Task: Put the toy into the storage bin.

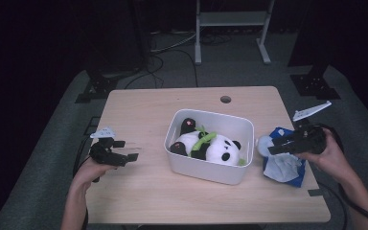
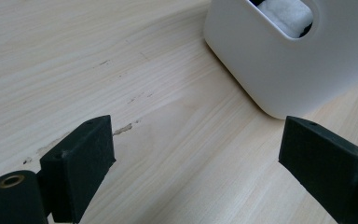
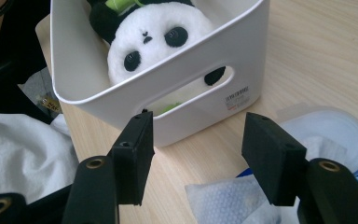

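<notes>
Two grippers stand with fingers wide apart and empty: the left gripper (image 1: 124,152) idles on the tabletop (image 1: 139,191), while the right gripper (image 1: 274,146) hovers at the right wall of the white bin (image 1: 210,168) holding the panda plush (image 1: 213,146), apparently positioned over the blue-and-white wipe packet (image 1: 283,165) for pickup.

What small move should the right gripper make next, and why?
Probably lower the right gripper onto the wet-wipe pack: its jaws stand open and empty just above it, beside the white bin holding the plush panda.
</notes>
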A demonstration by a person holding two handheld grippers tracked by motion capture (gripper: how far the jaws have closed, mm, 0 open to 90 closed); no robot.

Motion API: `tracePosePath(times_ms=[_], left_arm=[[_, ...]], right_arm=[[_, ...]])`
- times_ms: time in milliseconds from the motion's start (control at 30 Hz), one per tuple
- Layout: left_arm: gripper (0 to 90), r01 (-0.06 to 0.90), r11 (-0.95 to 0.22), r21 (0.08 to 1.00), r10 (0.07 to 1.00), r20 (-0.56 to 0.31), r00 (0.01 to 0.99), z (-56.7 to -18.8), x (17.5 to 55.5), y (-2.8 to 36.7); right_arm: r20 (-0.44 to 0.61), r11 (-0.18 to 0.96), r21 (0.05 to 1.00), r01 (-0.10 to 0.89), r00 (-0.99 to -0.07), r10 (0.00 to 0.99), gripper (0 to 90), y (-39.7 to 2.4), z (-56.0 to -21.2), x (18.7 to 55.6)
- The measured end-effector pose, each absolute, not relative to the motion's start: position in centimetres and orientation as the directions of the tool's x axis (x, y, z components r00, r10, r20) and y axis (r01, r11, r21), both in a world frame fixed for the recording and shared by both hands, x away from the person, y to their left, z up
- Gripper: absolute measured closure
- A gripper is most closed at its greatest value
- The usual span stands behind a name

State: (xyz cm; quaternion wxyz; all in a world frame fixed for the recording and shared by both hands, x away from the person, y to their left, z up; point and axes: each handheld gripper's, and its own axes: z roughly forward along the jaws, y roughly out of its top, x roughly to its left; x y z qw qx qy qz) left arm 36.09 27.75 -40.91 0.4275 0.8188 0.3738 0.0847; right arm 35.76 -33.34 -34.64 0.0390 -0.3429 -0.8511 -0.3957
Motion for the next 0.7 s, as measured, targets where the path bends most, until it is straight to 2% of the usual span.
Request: tracePosePath(times_ms=[700], left_arm=[[9.0,0.532,-0.378,0.758,0.677,-0.165,0.717,-40.8,35.9,27.1]], right_arm=[[0.365,0.407,0.643,0.649,-0.726,0.583,41.4,-35.1,-36.8,33.3]])
